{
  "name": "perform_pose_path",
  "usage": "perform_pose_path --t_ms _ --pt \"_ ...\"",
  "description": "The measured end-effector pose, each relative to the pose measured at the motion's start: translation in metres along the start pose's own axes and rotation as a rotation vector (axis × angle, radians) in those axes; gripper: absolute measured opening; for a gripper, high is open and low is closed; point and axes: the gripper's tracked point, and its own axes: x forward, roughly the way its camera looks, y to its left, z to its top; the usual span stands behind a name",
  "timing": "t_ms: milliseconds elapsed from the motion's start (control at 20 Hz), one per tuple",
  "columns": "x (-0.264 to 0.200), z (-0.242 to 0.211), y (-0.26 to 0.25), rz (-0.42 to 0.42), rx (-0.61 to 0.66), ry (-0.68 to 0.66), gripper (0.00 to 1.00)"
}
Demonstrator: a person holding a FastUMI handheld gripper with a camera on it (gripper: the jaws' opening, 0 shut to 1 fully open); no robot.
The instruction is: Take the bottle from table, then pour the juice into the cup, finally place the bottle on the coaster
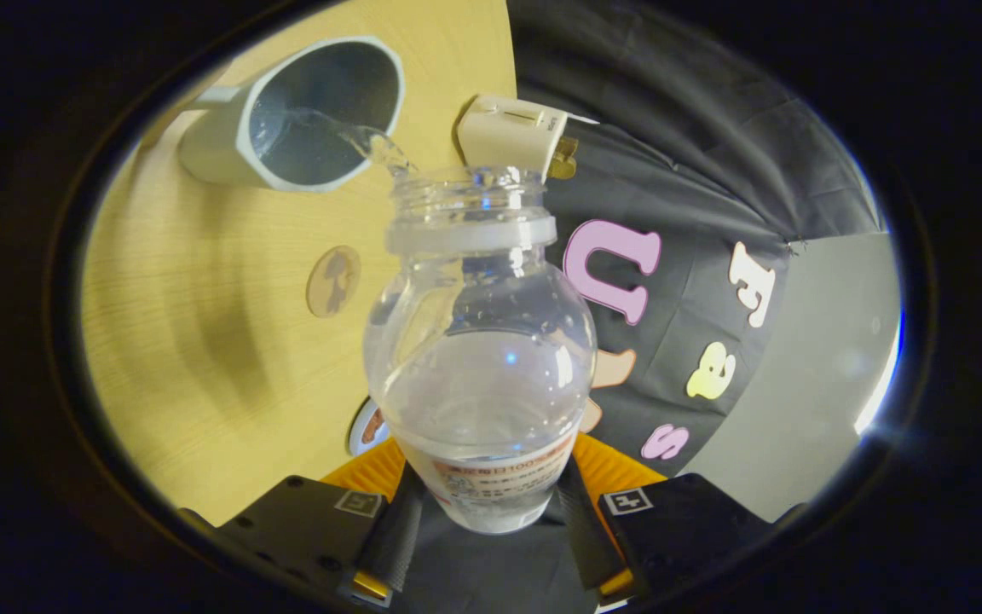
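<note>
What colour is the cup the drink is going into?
The cup is white outside, with a darker grey-looking inside; the gripper view shows it, beyond the bottle.

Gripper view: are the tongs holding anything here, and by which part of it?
Yes. The tongs are shut on the clear bottle, clamping its lower, labelled body from both sides. The bottle is tipped, its open neck streaming liquid into the cup.
</note>
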Motion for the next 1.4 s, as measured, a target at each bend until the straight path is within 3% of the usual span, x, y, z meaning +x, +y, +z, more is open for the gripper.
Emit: perform_pose_path --t_ms 1400 --pt "0.003 0.029 -0.031 -0.072 -0.168 -0.053 0.78"
